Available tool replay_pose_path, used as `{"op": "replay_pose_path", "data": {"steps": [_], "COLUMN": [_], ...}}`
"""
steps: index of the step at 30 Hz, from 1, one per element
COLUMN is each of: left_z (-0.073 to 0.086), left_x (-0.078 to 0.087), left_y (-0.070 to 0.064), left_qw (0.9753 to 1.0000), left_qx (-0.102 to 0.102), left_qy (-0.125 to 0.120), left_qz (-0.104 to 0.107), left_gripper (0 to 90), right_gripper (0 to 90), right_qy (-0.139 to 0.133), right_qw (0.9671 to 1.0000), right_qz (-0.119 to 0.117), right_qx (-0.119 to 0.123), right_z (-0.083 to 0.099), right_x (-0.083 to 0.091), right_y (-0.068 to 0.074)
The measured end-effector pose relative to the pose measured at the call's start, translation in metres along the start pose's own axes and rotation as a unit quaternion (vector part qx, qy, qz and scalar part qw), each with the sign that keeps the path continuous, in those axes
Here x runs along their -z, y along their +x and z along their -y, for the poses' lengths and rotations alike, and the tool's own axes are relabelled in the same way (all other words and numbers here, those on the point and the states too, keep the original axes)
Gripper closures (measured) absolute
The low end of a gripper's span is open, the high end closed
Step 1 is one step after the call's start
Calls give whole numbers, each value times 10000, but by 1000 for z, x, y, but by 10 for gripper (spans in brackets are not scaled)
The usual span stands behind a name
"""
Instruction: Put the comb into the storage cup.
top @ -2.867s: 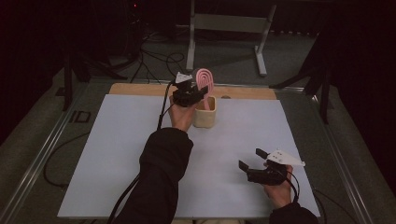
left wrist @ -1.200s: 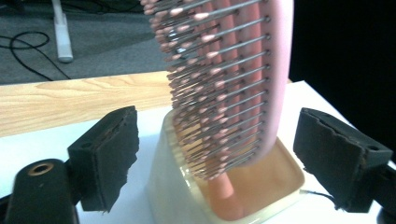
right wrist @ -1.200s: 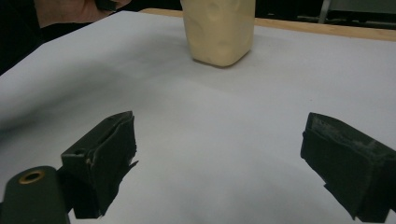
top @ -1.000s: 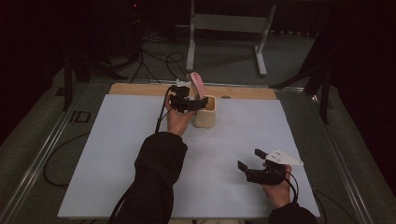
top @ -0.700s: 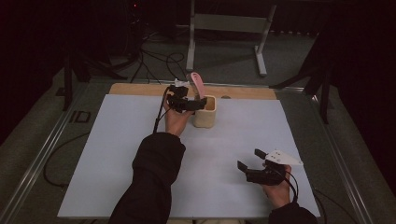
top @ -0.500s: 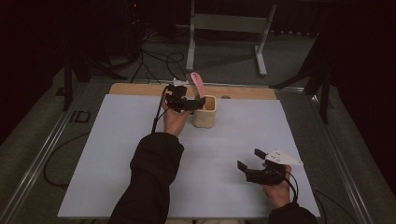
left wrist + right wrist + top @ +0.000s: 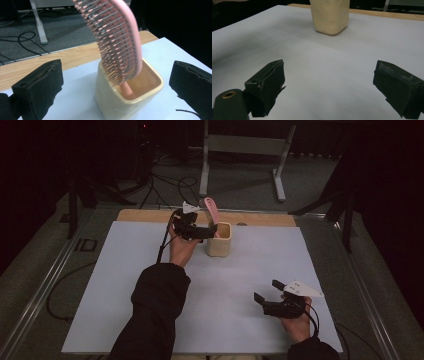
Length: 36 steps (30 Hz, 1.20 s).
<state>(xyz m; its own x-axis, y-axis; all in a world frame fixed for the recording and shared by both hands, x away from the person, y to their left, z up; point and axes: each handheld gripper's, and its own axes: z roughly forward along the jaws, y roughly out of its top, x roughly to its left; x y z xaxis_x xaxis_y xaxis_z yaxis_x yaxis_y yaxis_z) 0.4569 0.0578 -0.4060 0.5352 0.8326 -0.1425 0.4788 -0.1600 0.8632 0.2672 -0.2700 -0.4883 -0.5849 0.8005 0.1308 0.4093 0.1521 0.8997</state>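
Note:
A pink hairbrush [image 7: 210, 208] stands handle-down in a cream square cup [image 7: 220, 241] near the far middle of the white table, its bristled head leaning out over the rim. My left gripper [image 7: 209, 231] is open just left of the cup, touching neither cup nor brush. In the left gripper view the brush [image 7: 120, 42] rises from the cup [image 7: 117, 102] between the wide-spread jaws of the left gripper [image 7: 117, 75]. My right gripper [image 7: 268, 291] rests open and empty at the near right. From the right gripper [image 7: 332, 77] the cup [image 7: 330, 15] is far ahead.
A wooden strip [image 7: 150, 215] runs along the table's far edge behind the white sheet [image 7: 125, 285]. Beyond it stand a metal frame's legs [image 7: 205, 165] and loose cables [image 7: 165, 182] on the floor. Metal rails border both table sides.
The left gripper, earlier over the cup with the brush, has let go and drawn back slightly left. The brush now stands in the cup. The right gripper has stayed put.

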Motion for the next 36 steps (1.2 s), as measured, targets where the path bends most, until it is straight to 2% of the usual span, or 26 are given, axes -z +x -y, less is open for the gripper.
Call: {"op": "replay_pose_path", "data": {"steps": [5,9,18,26,31,36], "left_z": [-4,-5,3,18,34,53], "left_x": [12,23,46,67,85,105], "left_y": [3,4,8,15,22,28], "left_qw": [10000,9998,9993,9991,9990,9985], "left_qx": [-51,-186,-375,-337,-356,-458], "left_qy": [26,3,-81,-217,-248,-288], "left_qz": [53,10,43,140,118,127], "left_gripper": [0,0,0,0,0,0], "right_gripper": [100,100,100,100,100,100], "right_qy": [3,-9,-17,-19,-24,-29], "right_qw": [10000,10000,10000,10000,10000,10000], "right_qz": [-9,-7,-2,8,17,30], "right_qx": [-2,-13,2,-2,-8,1], "right_z": [0,0,0,0,0,0], "right_x": [0,0,0,0,0,0], "right_y": [0,0,1,1,1,2]}}
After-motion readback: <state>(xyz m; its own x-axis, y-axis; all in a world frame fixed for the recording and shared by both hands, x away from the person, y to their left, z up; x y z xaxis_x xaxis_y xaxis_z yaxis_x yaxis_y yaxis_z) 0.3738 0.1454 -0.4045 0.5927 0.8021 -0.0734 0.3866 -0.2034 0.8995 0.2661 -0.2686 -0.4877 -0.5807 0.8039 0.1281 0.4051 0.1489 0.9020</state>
